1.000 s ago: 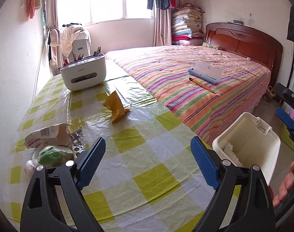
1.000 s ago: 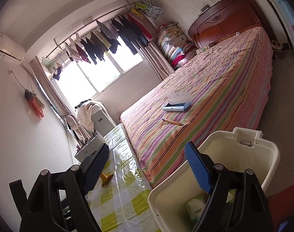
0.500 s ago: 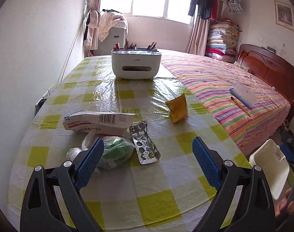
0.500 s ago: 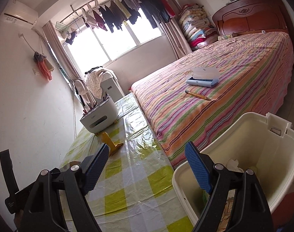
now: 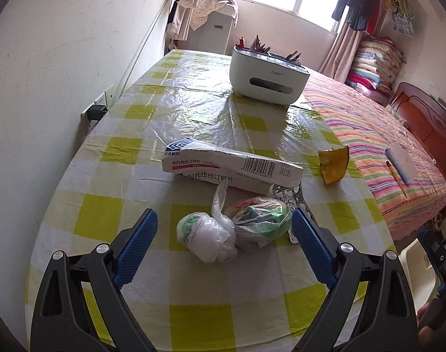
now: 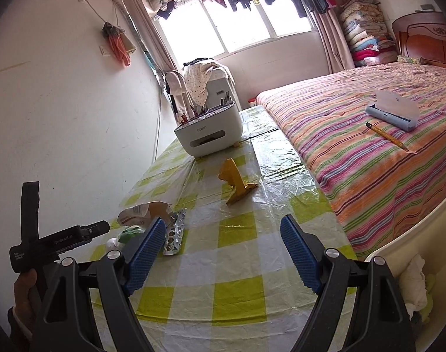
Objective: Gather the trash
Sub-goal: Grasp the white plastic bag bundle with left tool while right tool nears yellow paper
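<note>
Step in hand: the left tool [image 5: 224,242] is lining up over the tied plastic bags [image 5: 233,228] on the counter [image 5: 193,319] — a reach for the next piece of trash, not yet a grasp.
Left tool: jaws are standing wide, nothing pressed between the pads; the bags are lying just ahead of the gap.
Right tool [image 6: 223,250]: jaws are also standing wide and empty, hovering over bare checked cloth.
Trash, relative to the bags: the medicine box [image 5: 231,170] is lying just behind them, the foil blister pack [image 5: 287,193] is touching their right side, the yellow wrapper [image 5: 333,165] is sitting farther right.
Bin [image 6: 410,252]: off the counter's right edge, already holding crumpled paper.
Next move: probably lowering the left tool around the bags and closing — soft plastic may be slipping, so a deep bite seems wise.
</note>
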`<state>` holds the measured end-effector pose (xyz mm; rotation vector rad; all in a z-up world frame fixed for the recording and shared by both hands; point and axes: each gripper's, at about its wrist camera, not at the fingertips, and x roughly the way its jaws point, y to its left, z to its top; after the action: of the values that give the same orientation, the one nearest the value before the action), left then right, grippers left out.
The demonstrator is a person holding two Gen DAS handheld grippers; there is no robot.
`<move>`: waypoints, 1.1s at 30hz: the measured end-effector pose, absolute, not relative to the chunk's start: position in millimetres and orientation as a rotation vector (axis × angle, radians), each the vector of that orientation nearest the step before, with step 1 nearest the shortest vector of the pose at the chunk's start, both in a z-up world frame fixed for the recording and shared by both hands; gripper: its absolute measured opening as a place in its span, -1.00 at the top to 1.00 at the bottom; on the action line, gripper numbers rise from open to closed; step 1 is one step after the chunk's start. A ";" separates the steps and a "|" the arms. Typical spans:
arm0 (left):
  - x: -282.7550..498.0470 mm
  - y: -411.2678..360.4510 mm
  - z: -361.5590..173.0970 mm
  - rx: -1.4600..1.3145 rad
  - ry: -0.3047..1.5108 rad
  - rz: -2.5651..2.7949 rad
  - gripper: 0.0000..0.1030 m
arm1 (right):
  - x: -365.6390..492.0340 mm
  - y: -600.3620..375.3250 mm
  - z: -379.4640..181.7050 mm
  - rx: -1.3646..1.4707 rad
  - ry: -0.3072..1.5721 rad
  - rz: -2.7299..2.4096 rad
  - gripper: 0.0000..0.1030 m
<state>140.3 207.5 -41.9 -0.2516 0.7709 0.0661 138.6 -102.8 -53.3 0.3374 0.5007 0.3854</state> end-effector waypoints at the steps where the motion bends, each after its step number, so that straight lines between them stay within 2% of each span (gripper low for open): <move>1: 141.5 212.0 -43.8 -0.273 0.780 0.062 -0.77 | 141.1 -98.6 -53.5 0.335 0.506 0.399 -0.52; 6: 152.3 225.3 -54.7 -0.401 0.840 -0.012 -0.77 | 156.3 -82.8 -51.0 0.319 0.525 0.426 -0.52; 12: 169.9 223.0 -68.4 -0.419 0.887 -0.015 -0.77 | 173.9 -78.5 -53.8 0.343 0.564 0.432 -0.52; 25: 180.1 231.4 -79.9 -0.590 0.914 -0.070 -0.74 | 183.0 -72.4 -56.4 0.336 0.590 0.448 -0.52; 33: 180.9 244.0 -94.9 -0.821 0.948 -0.133 -0.75 | 186.2 -69.7 -59.6 0.335 0.609 0.453 -0.52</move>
<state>180.9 244.0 -94.9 -0.8213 0.9480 -0.1332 186.2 -69.7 -59.6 0.3354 0.6094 0.4534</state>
